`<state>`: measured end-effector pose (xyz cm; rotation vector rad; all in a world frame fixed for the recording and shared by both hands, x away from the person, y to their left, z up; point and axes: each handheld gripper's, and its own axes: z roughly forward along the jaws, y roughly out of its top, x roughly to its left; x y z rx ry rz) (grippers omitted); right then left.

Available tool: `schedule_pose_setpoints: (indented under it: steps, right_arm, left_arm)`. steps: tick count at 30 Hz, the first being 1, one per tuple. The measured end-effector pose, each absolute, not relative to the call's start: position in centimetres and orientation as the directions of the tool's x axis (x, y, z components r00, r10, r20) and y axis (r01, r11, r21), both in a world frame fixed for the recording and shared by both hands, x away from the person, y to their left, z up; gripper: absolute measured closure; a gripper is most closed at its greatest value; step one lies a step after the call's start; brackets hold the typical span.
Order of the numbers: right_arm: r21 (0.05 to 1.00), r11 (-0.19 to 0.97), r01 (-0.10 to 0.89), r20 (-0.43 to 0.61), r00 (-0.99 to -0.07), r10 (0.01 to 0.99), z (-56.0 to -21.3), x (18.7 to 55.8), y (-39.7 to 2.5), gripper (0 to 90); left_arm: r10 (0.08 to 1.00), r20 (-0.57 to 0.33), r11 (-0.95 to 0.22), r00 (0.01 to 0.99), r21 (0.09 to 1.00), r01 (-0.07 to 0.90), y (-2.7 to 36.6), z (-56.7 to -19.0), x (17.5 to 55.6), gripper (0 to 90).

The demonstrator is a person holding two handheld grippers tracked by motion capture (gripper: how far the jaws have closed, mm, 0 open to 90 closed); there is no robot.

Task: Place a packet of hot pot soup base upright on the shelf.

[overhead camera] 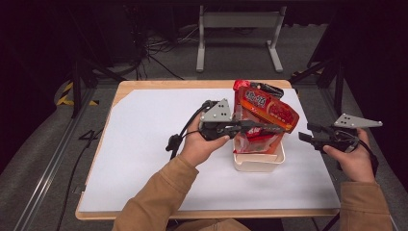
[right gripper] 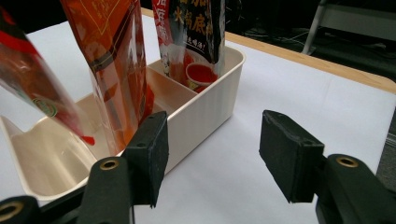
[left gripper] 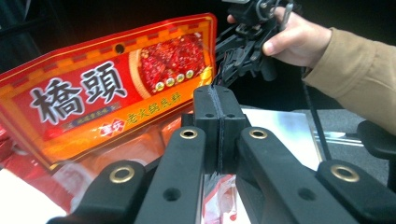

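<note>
One white bin (overhead camera: 258,161) near the middle of the desk (overhead camera: 144,144), slightly right, split into compartments by a low divider. Three pouches (right gripper: 114,70) counted standing in it from the right gripper view — two orange-red, one dark at the far end; from above, bunched together and harder to separate. One large red-orange pouch (overhead camera: 267,111) with bold white characters tilted above the bin, upper edge leaning right.

Two grippers, one per hand. Left gripper (overhead camera: 275,129) reaching rightward across the bin, jaws pressed flat together on the edge of the large pouch (left gripper: 107,98) — no gap between the pads in the left gripper view. Left hand (overhead camera: 204,144) wrapped round the grip, tan sleeve running in from the near edge, forearm angled up and right.

Right gripper (overhead camera: 305,132) held off to the right of the bin, pointing left toward it, well apart from the pouches. Jaws spread wide, nothing between them; white desk showing through the gap. Right hand (overhead camera: 353,156) low at the desk's right edge.
</note>
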<state>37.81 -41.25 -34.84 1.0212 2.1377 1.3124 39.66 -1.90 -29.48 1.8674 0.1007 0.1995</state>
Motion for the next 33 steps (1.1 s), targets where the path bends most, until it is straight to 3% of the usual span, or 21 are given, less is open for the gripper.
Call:
schedule_pose_setpoints:
  steps: [33]
  right_arm:
    - [0.884,0.285,0.370,0.022,-0.641,0.767,-35.0,38.0,-41.1,42.4]
  left_arm:
    - [0.110,0.054,-0.319,0.992,0.948,-0.016,-4.1,-32.1,40.1,90.0]
